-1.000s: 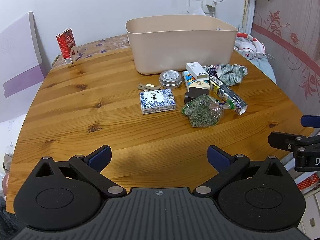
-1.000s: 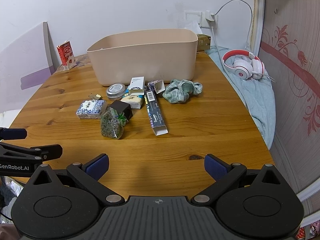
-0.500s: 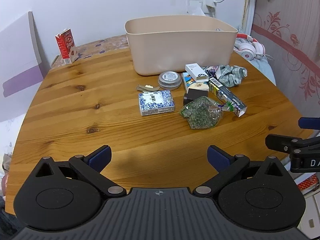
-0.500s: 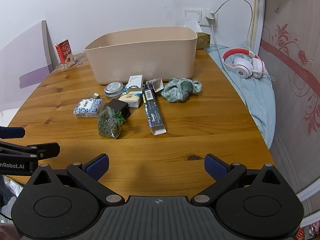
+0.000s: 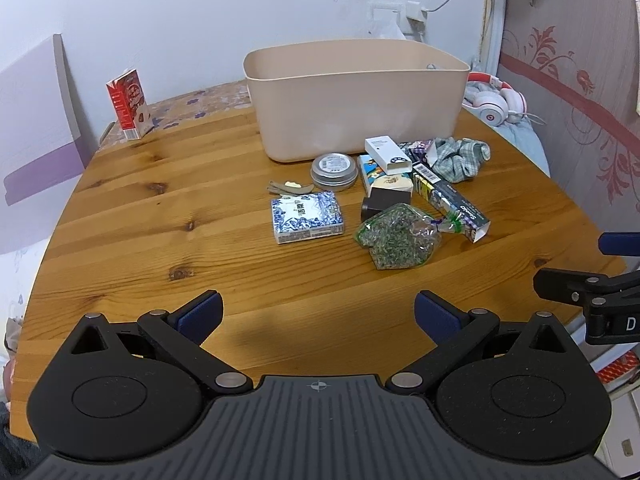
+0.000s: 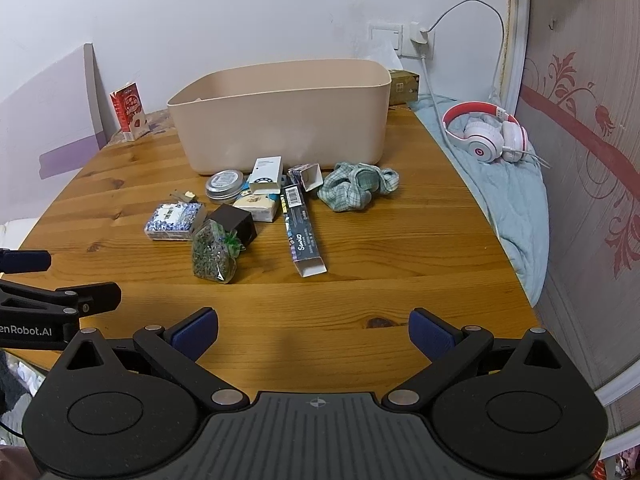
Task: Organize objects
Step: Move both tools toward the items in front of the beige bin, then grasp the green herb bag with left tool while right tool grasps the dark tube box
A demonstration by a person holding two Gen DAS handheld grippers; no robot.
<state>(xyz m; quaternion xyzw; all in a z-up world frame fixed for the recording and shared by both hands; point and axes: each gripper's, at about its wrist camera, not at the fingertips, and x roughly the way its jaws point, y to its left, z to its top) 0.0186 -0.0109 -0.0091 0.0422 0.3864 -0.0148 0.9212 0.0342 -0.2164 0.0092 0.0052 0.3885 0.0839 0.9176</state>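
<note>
A beige bin (image 5: 356,100) (image 6: 280,116) stands at the back of the round wooden table (image 5: 160,208). In front of it lie a blue-patterned box (image 5: 306,217) (image 6: 174,221), a round tin (image 5: 334,166) (image 6: 225,186), a white box (image 5: 387,155) (image 6: 267,174), a bag of dried herbs (image 5: 396,240) (image 6: 212,254), a small black box (image 6: 235,223), a long dark carton (image 5: 450,200) (image 6: 302,236) and a green checked cloth (image 5: 460,158) (image 6: 356,186). My left gripper (image 5: 318,316) and right gripper (image 6: 314,330) hover open above the table's near edge, holding nothing.
A red milk carton (image 5: 130,104) stands at the far left by a leaning white and purple board (image 5: 32,136). Red and white headphones (image 6: 486,142) lie on a blue blanket to the right. A small brown box (image 6: 404,86) sits behind the bin.
Both grippers have drifted slightly back and up, so the pile sits a little farther away. Nothing on the table has moved; both grippers stay open.
</note>
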